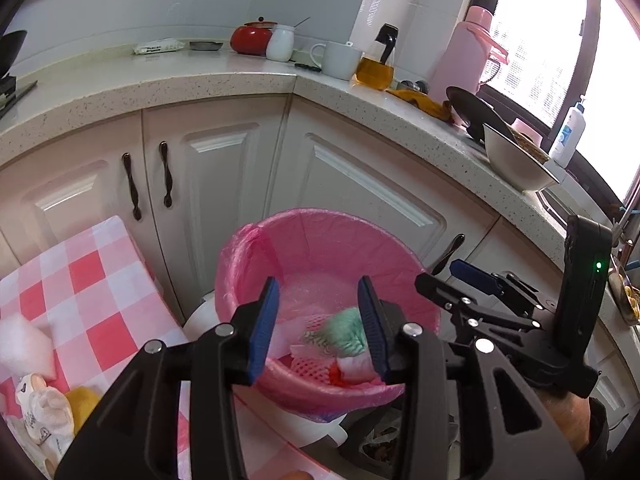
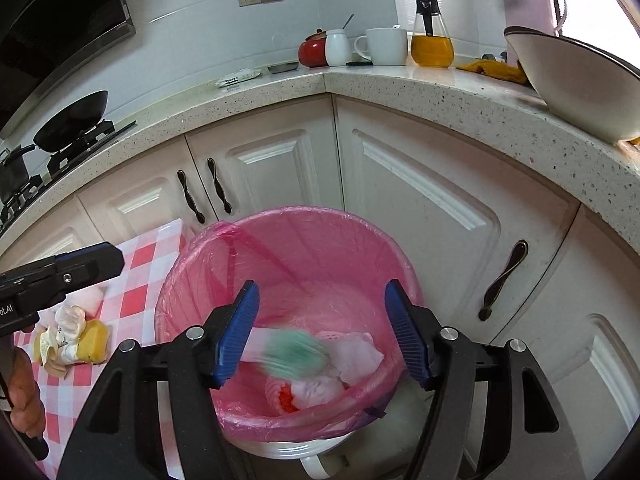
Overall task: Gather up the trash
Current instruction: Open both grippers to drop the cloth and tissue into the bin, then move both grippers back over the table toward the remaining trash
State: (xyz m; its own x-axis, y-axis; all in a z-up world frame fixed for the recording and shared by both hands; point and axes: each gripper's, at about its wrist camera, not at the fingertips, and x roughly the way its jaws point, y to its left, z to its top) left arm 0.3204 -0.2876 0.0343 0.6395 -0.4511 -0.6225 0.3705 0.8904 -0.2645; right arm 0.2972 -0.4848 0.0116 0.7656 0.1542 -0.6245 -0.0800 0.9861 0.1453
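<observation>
A white bin with a pink liner (image 1: 280, 232) (image 2: 288, 224) stands on the floor before the cabinets. Inside lie a green-and-white wrapper (image 1: 348, 328) (image 2: 296, 354), blurred in the right wrist view, white crumpled paper (image 2: 356, 354) and red-and-white foam netting (image 1: 316, 364) (image 2: 288, 396). My left gripper (image 1: 320, 320) is open and empty above the bin. My right gripper (image 2: 324, 328) is open and empty above the bin too; it shows in the left wrist view (image 1: 476, 276). More trash (image 1: 44, 408) (image 2: 72, 340), crumpled paper and yellow peel, lies on the red-checked cloth (image 1: 92, 280) (image 2: 136, 292).
The stone counter (image 1: 240, 76) (image 2: 400, 84) carries a red pot, white mug, oil bottle, pink flask and a big bowl (image 2: 580, 80). A wok (image 2: 72, 120) sits on the stove at left. White foam (image 1: 20, 340) lies on the cloth. Cabinet doors stand behind the bin.
</observation>
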